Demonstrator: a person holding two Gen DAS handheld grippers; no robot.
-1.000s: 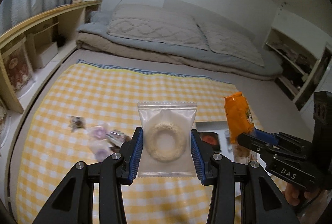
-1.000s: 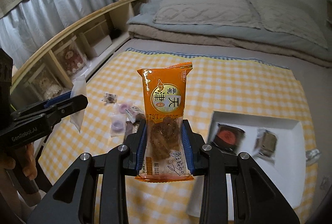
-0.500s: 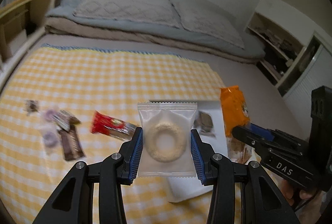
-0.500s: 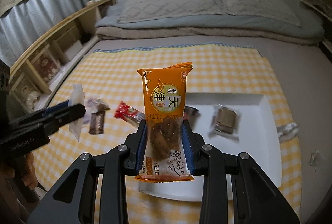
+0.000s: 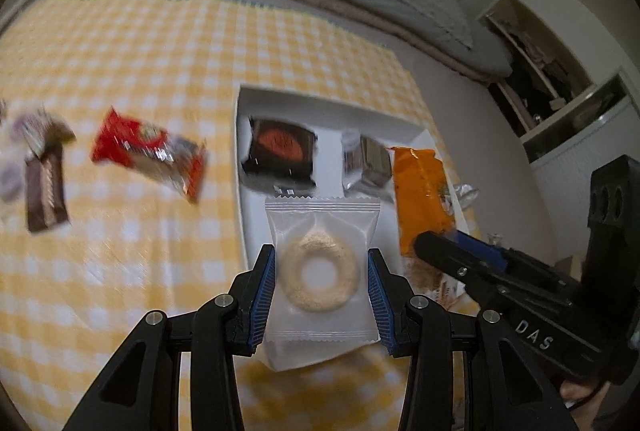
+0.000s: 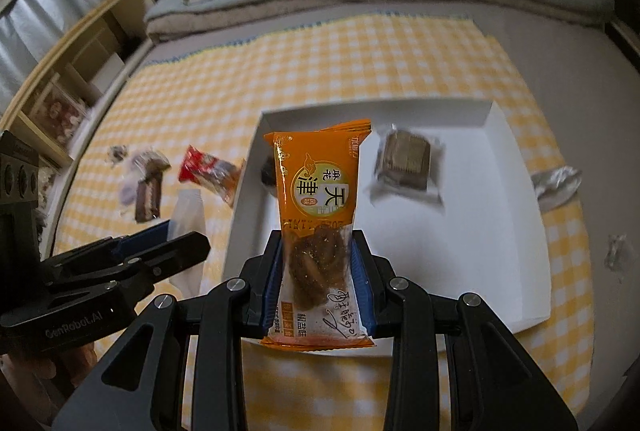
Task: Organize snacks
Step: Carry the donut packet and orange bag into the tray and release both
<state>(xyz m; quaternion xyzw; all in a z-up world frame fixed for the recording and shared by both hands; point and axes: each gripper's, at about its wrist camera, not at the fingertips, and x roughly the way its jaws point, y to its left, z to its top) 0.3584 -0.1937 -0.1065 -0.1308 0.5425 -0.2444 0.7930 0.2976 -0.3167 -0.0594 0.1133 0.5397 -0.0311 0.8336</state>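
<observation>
My left gripper point(image 5: 320, 283) is shut on a clear packet with a ring-shaped biscuit point(image 5: 320, 271), held above the near edge of the white tray point(image 5: 250, 231). My right gripper point(image 6: 318, 267) is shut on an orange snack packet point(image 6: 316, 191), held above the tray's point(image 6: 480, 231) near left part. In the tray lie a dark packet with a red centre point(image 5: 280, 151) and a small brown wrapped snack point(image 6: 404, 163). The right gripper and its orange packet point(image 5: 420, 191) show in the left wrist view.
On the yellow checked cloth point(image 5: 140, 51) left of the tray lie a red packet point(image 5: 148, 151), a brown bar point(image 5: 44, 191) and purple-white sweets point(image 5: 10, 175). A silver wrapper point(image 6: 556, 183) lies right of the tray. Bedding lies beyond; wooden shelves stand at left.
Both grippers have moved forward and down toward the tray, each still holding its packet. The tray now fills more of both views.
</observation>
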